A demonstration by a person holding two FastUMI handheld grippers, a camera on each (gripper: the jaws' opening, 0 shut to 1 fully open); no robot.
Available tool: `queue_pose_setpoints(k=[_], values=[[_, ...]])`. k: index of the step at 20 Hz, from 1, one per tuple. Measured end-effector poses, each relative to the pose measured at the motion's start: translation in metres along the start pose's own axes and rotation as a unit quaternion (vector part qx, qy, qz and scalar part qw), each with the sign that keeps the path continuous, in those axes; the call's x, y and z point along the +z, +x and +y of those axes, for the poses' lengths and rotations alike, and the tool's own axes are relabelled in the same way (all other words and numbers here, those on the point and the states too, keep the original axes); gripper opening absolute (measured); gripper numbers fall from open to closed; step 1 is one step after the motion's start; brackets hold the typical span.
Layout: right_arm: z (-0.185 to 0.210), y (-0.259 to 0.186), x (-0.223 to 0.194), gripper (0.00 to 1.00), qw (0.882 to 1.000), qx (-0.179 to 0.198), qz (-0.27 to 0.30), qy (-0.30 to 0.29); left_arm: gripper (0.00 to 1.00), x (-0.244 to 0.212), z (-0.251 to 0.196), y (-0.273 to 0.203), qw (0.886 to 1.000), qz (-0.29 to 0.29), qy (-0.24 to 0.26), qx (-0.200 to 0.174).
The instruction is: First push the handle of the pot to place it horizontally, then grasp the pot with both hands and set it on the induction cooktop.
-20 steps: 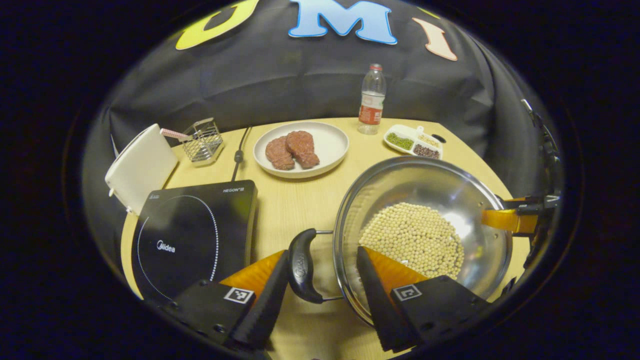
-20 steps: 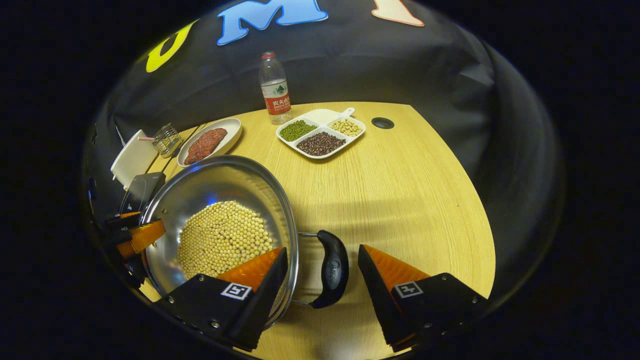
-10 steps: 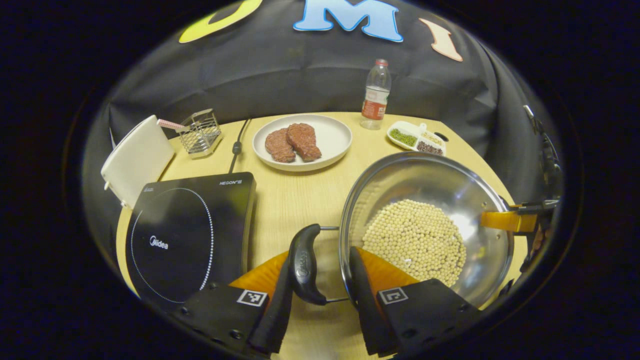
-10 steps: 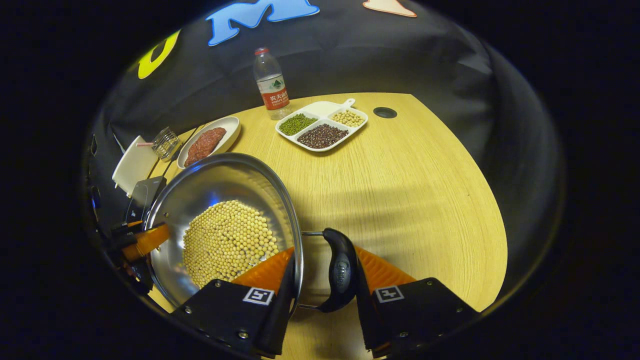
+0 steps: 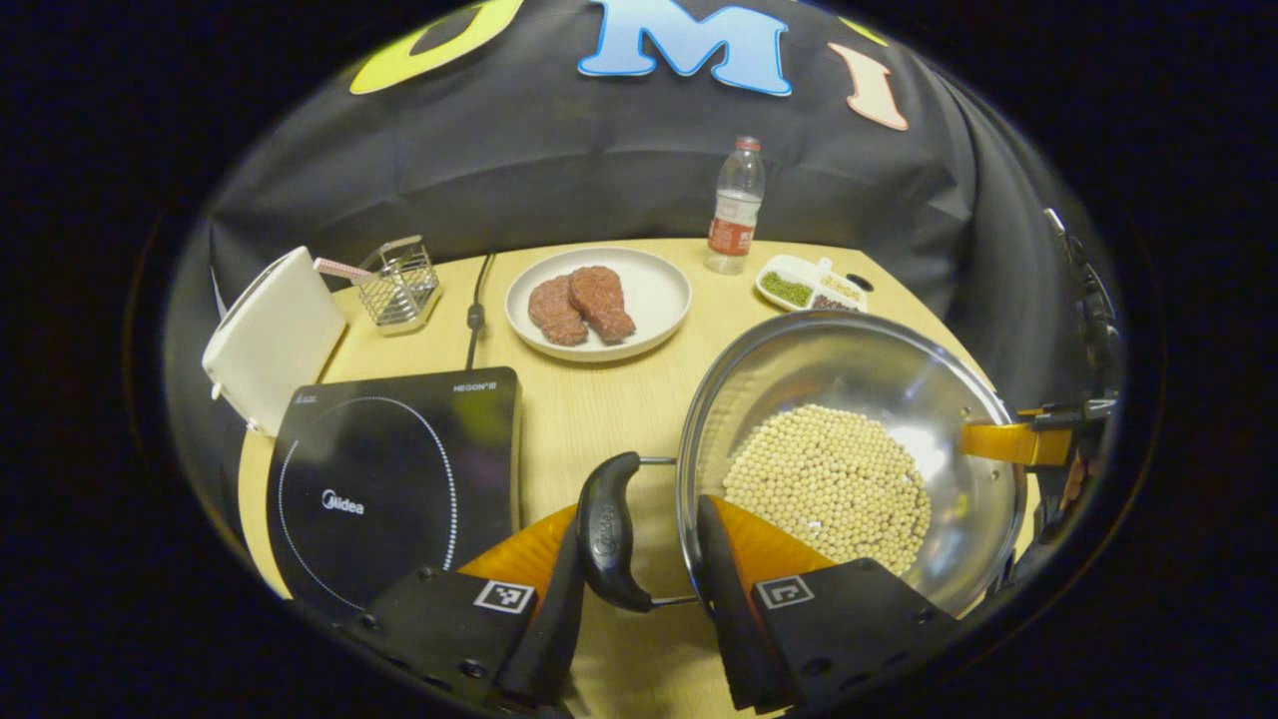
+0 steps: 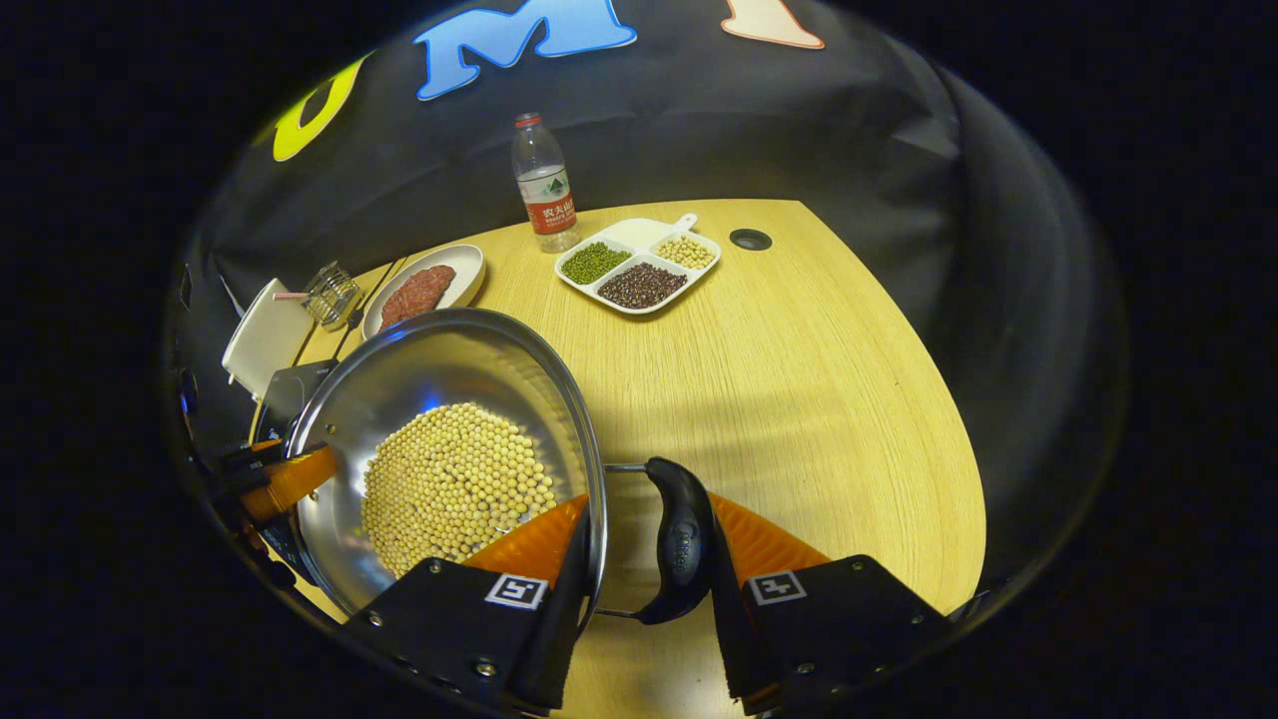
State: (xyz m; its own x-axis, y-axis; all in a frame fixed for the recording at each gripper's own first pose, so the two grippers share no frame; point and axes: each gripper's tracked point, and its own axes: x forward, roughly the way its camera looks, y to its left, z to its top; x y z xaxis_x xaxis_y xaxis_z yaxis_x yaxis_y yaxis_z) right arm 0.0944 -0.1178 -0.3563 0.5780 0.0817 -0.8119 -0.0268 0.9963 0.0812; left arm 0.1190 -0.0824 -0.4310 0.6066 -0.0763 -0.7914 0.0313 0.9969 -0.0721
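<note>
A steel pot (image 5: 849, 369) with soybeans in it has a black loop handle on each side. My left gripper (image 5: 634, 569) is shut on the near handle (image 5: 607, 529), one finger outside the handle and the other inside the pot wall. My right gripper (image 6: 644, 574) is shut the same way on the opposite handle (image 6: 681, 539). The black induction cooktop (image 5: 389, 479) lies on the table to the left of the pot; its corner (image 6: 285, 391) peeks out behind the pot in the right gripper view. I cannot tell whether the pot rests on the table.
Behind the pot stand a white plate (image 5: 654, 290) with two meat patties, a water bottle (image 5: 734, 210) and a divided bean dish (image 6: 639, 270). A wire basket (image 5: 404, 285) and a white board (image 5: 275, 340) sit beyond the cooktop, its cord (image 5: 477, 300) beside them. Bare table (image 6: 819, 399) lies right of the pot.
Both grippers went from open around the handles to shut on them. Since then both views have shifted slightly, and the far objects look a little smaller.
</note>
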Motion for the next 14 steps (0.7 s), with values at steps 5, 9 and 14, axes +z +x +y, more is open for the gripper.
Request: queue_pose_setpoints(k=[5,9,14], values=[[0.017,-0.023,0.001,0.58,1.0,0.0,-0.008,0.002,0.7,0.001,0.0,-0.003,1.0,-0.008,0.001,-0.005],[0.041,-0.033,0.002,0.58,1.0,0.005,-0.018,-0.005,0.66,0.003,0.004,-0.005,1.0,-0.015,0.0,0.0],[0.083,-0.038,0.003,0.59,1.0,0.019,-0.02,-0.01,0.66,0.004,0.014,-0.007,1.0,-0.022,-0.005,0.014]])
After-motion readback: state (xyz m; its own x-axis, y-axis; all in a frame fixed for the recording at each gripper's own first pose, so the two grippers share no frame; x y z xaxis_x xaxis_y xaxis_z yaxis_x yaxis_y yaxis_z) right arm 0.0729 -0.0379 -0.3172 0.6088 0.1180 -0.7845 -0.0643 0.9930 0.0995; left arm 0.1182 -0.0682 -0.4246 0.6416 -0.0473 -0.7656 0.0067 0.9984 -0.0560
